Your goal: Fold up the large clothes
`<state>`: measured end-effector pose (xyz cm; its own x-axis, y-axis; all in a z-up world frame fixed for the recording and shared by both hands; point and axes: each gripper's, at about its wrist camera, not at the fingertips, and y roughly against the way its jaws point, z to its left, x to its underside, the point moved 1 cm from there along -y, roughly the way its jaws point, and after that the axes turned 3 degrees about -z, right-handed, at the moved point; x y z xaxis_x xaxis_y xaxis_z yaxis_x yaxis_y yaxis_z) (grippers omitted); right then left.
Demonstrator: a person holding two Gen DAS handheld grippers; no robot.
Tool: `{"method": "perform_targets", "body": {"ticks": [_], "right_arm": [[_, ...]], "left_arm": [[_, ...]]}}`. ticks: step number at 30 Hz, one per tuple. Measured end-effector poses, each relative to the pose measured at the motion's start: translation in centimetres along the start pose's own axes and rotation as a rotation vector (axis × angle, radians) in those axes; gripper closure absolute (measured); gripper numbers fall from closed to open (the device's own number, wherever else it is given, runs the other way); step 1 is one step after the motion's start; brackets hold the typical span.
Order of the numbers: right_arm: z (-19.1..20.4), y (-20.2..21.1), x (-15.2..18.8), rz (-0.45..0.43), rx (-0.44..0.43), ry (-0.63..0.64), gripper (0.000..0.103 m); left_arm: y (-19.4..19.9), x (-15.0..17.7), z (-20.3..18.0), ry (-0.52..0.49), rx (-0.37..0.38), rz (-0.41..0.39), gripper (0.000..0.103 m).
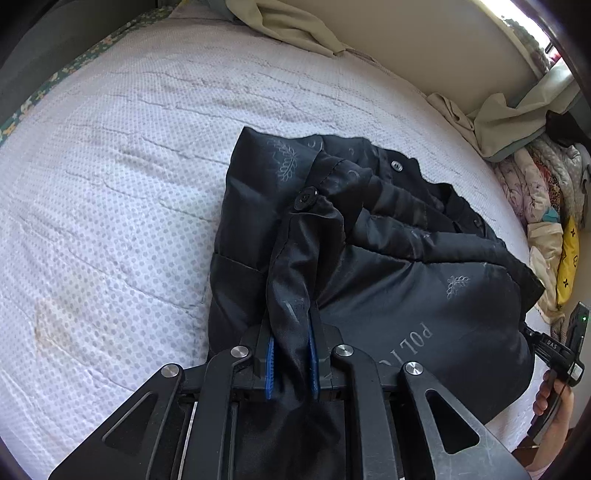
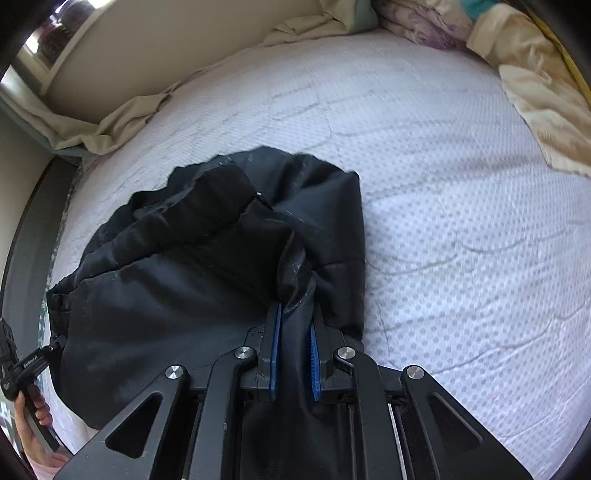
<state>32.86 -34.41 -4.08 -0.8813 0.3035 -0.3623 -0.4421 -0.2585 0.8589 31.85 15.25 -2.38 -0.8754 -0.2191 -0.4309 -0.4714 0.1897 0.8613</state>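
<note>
A large black padded jacket (image 1: 369, 258) lies bunched on the white dotted mattress (image 1: 110, 184), lining up, with snap buttons and pale leaf prints showing. My left gripper (image 1: 291, 317) is shut on a fold of the jacket's edge near a snap. My right gripper (image 2: 297, 314) is shut on another fold of the same jacket (image 2: 177, 288); in the left wrist view its body shows at the far right (image 1: 561, 354), held by a hand. The cloth runs back between both pairs of blue pads and hides the fingertips.
A beige sheet (image 1: 295, 26) is crumpled along the wall side of the bed. A pile of floral bedding and a yellow item (image 1: 546, 206) lies at the bed's right end, also in the right wrist view (image 2: 535, 81). The mattress (image 2: 461, 221) stretches right of the jacket.
</note>
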Motion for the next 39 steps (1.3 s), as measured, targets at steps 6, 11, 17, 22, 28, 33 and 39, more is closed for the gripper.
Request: {"method": "perform_targets", "body": {"ticks": [6,11,17,22,28,33,39], "right_arm": [[-0.7,-1.9,0.9,0.008,-0.028,0.008,0.092],[-1.2,1.0,0.3,-0.007,-0.028,-0.044,0.043],[1.5,7.8,-0.6,-0.281,0.075,0.127,0.044],[6.7,7.3,-0.4,-0.325,-0.017,0.318,0.078],[6.5,0.4,0.0,-0.178,0.103,0.348,0.088],[4.2,-2.1,0.4,-0.098,0.087,0.279,0.092],[2.5,-3.4,0.7,-0.066,0.056,0.227,0.100]], "left_arm": [[-1.7,0.4,-1.2,-0.033,-0.060,-0.022,0.078],[1.6,-0.7,-1.4,-0.033,-0.092,-0.081,0.066],[7.3,-1.6,-3.7,-0.103,-0.107,-0.325,0.044],[4.4,-0.9,-7.1,-0.211,-0.043,-0.260,0.038],[-0.4,-0.5,-5.8,-0.205,-0.204,-0.164,0.038],[-2.7,-0.4,-4.3,-0.182,-0.195,-0.115,0.036],[-4.0,0.7,-3.8,-0.176,-0.192,-0.114,0.036]]}}
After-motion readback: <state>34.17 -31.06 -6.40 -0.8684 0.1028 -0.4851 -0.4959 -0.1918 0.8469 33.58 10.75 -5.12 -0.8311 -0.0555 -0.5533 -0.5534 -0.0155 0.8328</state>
